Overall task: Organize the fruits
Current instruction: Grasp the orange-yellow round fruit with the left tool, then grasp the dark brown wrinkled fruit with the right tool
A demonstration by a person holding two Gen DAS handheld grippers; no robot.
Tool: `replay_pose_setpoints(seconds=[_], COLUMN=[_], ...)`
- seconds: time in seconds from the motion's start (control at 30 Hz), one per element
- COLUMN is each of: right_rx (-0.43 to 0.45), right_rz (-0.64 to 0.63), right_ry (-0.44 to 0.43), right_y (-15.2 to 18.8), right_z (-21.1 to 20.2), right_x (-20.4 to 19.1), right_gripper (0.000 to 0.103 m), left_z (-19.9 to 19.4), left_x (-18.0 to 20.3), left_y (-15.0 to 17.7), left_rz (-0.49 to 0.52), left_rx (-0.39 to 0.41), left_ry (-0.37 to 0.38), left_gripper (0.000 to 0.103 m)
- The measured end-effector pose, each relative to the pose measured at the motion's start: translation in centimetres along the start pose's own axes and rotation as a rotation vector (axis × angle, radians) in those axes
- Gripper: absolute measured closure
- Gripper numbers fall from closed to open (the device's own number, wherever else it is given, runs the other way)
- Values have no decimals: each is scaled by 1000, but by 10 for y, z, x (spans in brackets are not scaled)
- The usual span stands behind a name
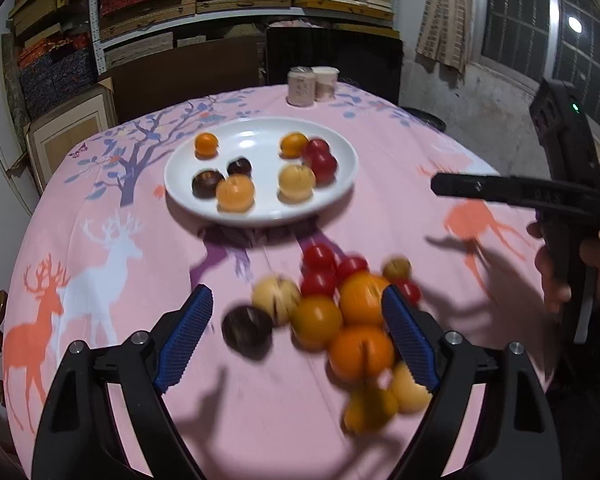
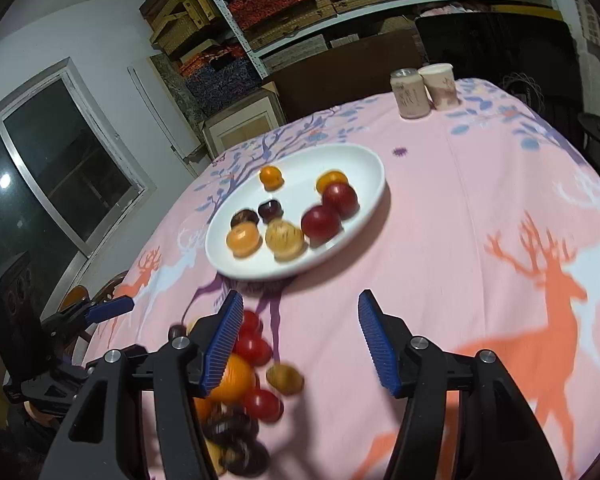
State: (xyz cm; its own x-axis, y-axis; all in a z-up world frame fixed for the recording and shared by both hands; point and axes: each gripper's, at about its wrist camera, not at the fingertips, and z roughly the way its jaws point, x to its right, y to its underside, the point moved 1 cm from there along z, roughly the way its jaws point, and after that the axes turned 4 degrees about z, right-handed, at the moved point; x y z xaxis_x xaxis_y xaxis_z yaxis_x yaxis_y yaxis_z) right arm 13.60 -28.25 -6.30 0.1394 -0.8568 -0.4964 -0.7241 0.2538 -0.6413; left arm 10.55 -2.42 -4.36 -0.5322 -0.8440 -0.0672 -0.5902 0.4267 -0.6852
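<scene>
A white plate (image 1: 340,184) (image 2: 364,160) on the pink tablecloth holds several fruits: oranges, red tomatoes, dark chestnut-like ones and pale striped ones. A loose pile of fruit lies near the front: oranges (image 1: 362,352), red tomatoes (image 1: 318,258), a dark fruit (image 1: 246,330) and a pale striped fruit (image 1: 276,298). My left gripper (image 1: 298,336) is open above this pile, empty. My right gripper (image 2: 296,340) is open and empty, with the pile (image 2: 248,376) at its left finger. The right gripper also shows in the left wrist view (image 1: 444,186).
Two pink-white cups (image 1: 312,84) (image 2: 424,90) stand at the table's far edge. Shelves with boxes fill the back wall. A wooden chair (image 2: 76,300) stands at the table's left. The round table drops off on all sides.
</scene>
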Motion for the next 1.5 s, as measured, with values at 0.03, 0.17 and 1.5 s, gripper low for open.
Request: replay_pose_setpoints(seconds=[0.03,0.17,1.5], right_rx=[0,-12,-213], right_rz=[2,7,-421], right_ry=[4,10,154], right_y=[7,30,105], right_z=[-3,-14,10], right_x=[1,2,-51], right_gripper=[43,43,50], left_z=[-4,-12,30], left_x=[7,31,9], left_y=[8,43,75], left_rz=[22,84,-98], left_rx=[-6,-53,-38], left_ry=[-1,-10,3], left_gripper=[19,32,67])
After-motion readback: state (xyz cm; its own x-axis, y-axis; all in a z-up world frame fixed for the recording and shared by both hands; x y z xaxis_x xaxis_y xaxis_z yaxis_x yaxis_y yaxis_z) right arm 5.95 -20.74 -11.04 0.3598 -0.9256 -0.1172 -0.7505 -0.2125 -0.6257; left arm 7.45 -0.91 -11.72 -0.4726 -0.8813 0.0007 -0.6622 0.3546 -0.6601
